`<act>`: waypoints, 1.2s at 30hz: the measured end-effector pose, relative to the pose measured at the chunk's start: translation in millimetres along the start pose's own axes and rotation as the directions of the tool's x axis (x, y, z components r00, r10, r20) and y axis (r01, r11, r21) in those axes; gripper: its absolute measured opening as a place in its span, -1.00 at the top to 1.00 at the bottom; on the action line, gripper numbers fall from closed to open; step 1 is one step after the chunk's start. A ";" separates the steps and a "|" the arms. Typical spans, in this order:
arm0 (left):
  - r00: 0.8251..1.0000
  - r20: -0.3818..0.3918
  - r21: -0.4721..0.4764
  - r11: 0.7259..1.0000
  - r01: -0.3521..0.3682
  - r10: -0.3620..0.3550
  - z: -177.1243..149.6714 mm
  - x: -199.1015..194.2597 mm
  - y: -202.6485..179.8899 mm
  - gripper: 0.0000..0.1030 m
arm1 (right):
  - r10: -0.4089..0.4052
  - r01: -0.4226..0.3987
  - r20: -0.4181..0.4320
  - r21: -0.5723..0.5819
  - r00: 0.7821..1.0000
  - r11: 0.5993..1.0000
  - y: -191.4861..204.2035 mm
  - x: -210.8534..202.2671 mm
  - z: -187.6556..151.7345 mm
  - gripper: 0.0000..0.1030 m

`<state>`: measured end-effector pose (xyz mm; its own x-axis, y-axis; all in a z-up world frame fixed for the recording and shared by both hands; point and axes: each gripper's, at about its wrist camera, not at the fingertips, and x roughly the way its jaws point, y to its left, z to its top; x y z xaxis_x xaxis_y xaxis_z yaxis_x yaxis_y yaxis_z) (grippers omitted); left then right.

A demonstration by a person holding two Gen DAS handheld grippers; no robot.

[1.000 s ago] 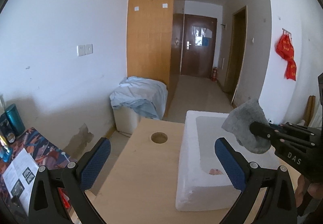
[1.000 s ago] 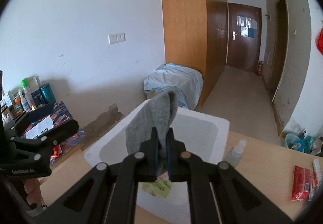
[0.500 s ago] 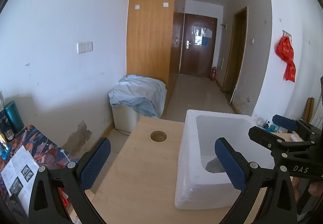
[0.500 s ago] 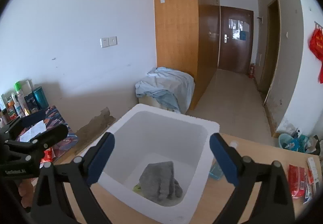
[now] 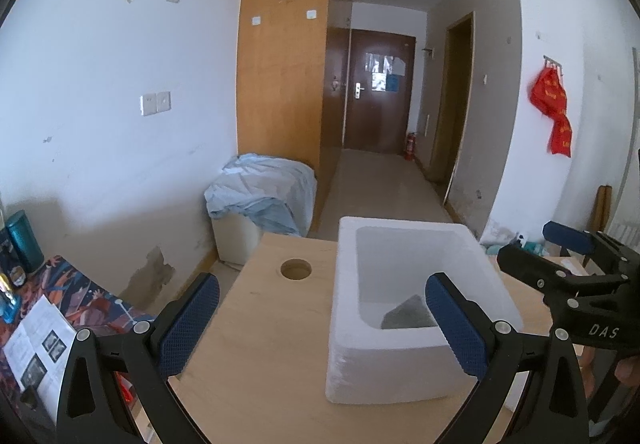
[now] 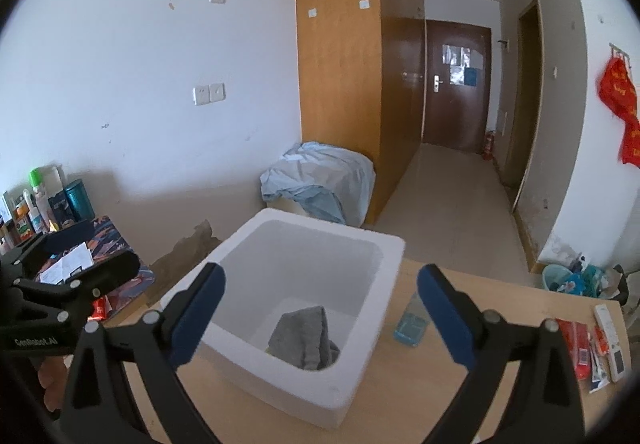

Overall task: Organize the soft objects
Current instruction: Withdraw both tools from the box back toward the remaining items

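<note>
Foam box [image 6: 352,372] holding grey cloth [image 6: 306,338] sits on wooden table [image 5: 256,356]; both tools gape empty.

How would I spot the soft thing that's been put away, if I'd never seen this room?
Find the light wooden table and the white foam box standing open on it. At the bottom of that box lies a crumpled grey cloth, fuzzy and dark against the smooth white walls. It is the only grey thing in there; just a sliver of something yellow-green peeks out beneath it.
</note>
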<state>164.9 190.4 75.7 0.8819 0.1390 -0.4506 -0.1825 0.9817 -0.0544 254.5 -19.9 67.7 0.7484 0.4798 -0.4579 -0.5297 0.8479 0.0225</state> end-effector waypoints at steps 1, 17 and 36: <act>1.000 0.002 0.002 1.000 0.002 -0.002 -0.1 -2.5 -2.5 -0.99 | -0.004 0.004 0.008 0.007 1.000 1.000 -1.8 -5.2 -0.4 -0.91; 0.998 0.028 0.042 0.998 0.051 -0.053 -14.7 -65.4 -46.5 -0.99 | -0.051 0.048 0.057 0.049 0.997 0.998 -20.7 -85.1 -25.4 -0.92; 0.993 0.056 0.069 0.993 0.096 -0.100 -47.5 -136.2 -78.5 -0.99 | -0.083 0.075 0.115 0.077 0.990 0.994 -21.4 -162.1 -61.5 -1.00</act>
<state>38.5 88.3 98.9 0.9186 0.0473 -0.3923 -0.0665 0.9972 -0.0355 119.9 -129.6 86.7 0.8309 0.4303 -0.3527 -0.4402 0.8961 0.0563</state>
